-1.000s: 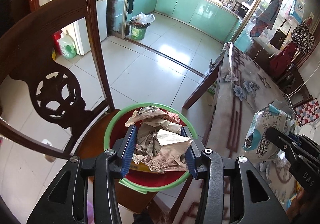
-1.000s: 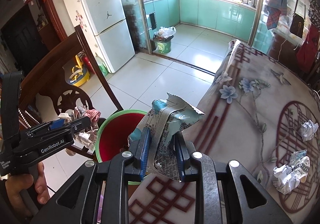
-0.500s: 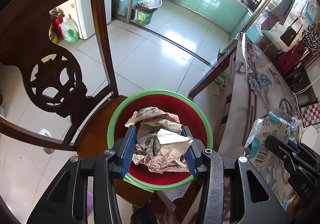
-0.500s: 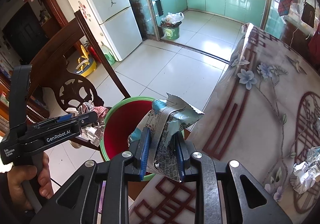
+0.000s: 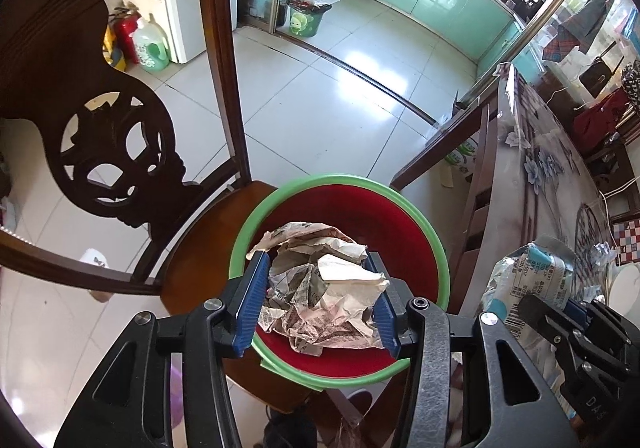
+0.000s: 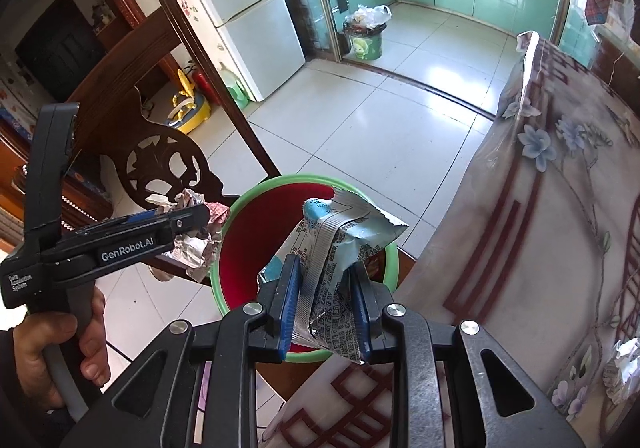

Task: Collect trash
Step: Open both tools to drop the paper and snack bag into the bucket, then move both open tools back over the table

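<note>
Your left gripper (image 5: 316, 300) has its fingers tight on a paper wad (image 5: 320, 292) over the red bin (image 5: 400, 224) on the chair (image 5: 120, 136). Your right gripper (image 6: 326, 304) pinches a wrapper (image 6: 336, 248) over the bin's rim, beside the surface (image 6: 540, 248). More wads (image 6: 624, 368) lie there.

Bin (image 5: 434, 248) on chair seat (image 5: 208, 244), chair back (image 5: 112, 136) at 9 o'clock of it, bench (image 6: 540, 248) at 3 o'clock, crumpled paper (image 5: 320, 288) above bin, wrapper (image 6: 340, 248) over its rim, paper balls (image 6: 624, 364) on bench.

Right gripper (image 6: 325, 298) jaws clamping snack wrapper (image 6: 338, 268), above red bin (image 6: 256, 248)
</note>
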A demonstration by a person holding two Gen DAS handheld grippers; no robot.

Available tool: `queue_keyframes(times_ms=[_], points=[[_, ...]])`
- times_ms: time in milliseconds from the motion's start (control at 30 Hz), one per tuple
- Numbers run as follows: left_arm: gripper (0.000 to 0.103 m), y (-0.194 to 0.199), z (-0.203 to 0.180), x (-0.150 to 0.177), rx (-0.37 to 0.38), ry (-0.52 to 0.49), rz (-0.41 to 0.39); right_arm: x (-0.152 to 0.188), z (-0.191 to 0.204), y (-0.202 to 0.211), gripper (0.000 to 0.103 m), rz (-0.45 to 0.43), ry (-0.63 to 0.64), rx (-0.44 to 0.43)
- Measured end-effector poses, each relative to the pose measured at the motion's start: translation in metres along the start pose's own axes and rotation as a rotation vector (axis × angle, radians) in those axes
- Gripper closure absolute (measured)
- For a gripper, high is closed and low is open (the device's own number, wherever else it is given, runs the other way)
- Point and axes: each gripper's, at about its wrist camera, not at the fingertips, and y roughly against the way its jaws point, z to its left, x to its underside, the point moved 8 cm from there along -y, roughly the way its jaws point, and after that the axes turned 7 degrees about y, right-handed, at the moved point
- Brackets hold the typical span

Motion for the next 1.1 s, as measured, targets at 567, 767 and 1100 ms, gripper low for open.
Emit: queue_keyframes(times_ms=[567,767,1100], points=[[0.023,0.020,-0.005,-0.010,0.031,0.006,-0.068,-0.001,0.004,0.012,0.061,-0.057,0.022,-0.007],[0.023,0.042,-0.016,-0.002,0.052,-0.023,-0.105,0.019,-0.013,0.058,0.060,-0.100,-0.048,-0.017],[0.023,0.082,-0.092,0.038,0.194,-0.193,-0.144,0.116,-0.128,0.189,0.059,-0.161,-0.283,0.180]])
